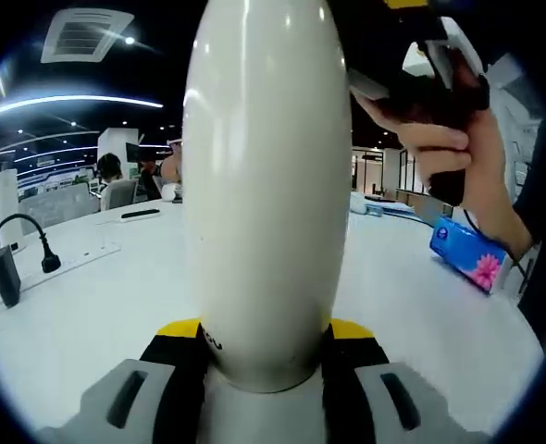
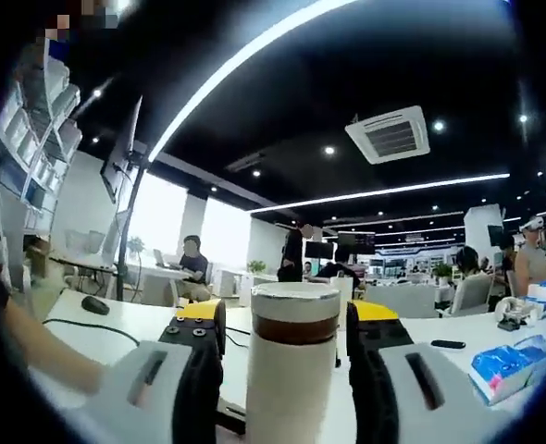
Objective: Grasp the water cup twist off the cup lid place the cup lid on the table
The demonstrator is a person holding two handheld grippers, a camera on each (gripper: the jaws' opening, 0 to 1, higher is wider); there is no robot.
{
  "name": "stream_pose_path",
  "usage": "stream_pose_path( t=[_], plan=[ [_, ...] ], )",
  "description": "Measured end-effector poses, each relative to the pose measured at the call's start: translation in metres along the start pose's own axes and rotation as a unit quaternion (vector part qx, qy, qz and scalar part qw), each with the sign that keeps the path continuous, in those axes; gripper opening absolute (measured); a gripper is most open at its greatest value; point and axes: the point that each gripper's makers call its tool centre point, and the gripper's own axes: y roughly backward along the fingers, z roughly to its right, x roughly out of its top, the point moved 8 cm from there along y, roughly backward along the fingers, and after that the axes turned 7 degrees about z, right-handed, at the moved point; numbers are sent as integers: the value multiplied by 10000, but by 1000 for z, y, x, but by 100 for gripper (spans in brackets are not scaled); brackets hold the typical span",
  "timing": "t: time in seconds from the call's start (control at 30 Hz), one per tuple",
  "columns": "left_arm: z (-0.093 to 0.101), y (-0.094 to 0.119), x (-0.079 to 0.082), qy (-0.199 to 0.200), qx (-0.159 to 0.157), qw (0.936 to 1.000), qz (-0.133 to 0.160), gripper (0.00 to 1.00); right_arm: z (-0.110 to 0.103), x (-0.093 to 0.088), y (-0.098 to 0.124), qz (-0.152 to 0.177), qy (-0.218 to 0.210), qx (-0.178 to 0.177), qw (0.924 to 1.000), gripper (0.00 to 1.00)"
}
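Observation:
A tall white water cup stands up between the yellow-tipped jaws of my left gripper, which is shut on its lower body. In the right gripper view the cup's top shows a pale lid over a brown band, with the white cup body below. My right gripper is open, one jaw on each side of the lid and a small gap on the left. In the left gripper view the right gripper and the hand holding it sit at the upper right, by the cup's top.
The white table carries a power strip with a black cable, a dark phone and a blue tissue pack, also the tissue pack. A mouse lies far left. People sit at desks behind.

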Motion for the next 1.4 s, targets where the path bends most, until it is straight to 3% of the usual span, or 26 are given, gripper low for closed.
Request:
stream_pose_path(
  t=[0.17, 0.23, 0.6, 0.7, 0.93, 1.07, 1.13, 1.2, 1.4],
  plan=[
    [0, 0, 0, 0, 0, 10000, -1, 50, -5, 3, 0, -42, 185, -137, 9997, 55],
    [0, 0, 0, 1, 1, 10000, -1, 50, -10, 7, -1, -21, 637, -202, 9978, 54],
    [0, 0, 0, 6, 17, 10000, -6, 50, -3, 7, -5, 64, 437, -478, 9979, 45],
    [-8, -1, -1, 13, 17, 10000, -5, 50, 0, 6, -6, 93, 411, -485, 9979, 42],
    [-15, -3, -1, 12, 15, 10000, -5, 50, 4, 6, -5, 122, 342, -270, 9990, 42],
    [-12, -2, -1, 8, 9, 10000, -4, 50, 8, 6, -6, 180, 224, 4, 9996, 42],
    [-12, -2, -1, 7, 11, 10000, -1, 50, 9, 4, -8, 274, -148, 148, 9994, 42],
    [-12, -3, -1, 6, 12, 10000, -1, 50, 11, 2, -11, 357, 46, 536, 9979, 42],
    [-8, -3, -1, 6, 22, 10000, -5, 50, 23, 0, -13, 440, -191, 846, 9953, 42]
  ],
)
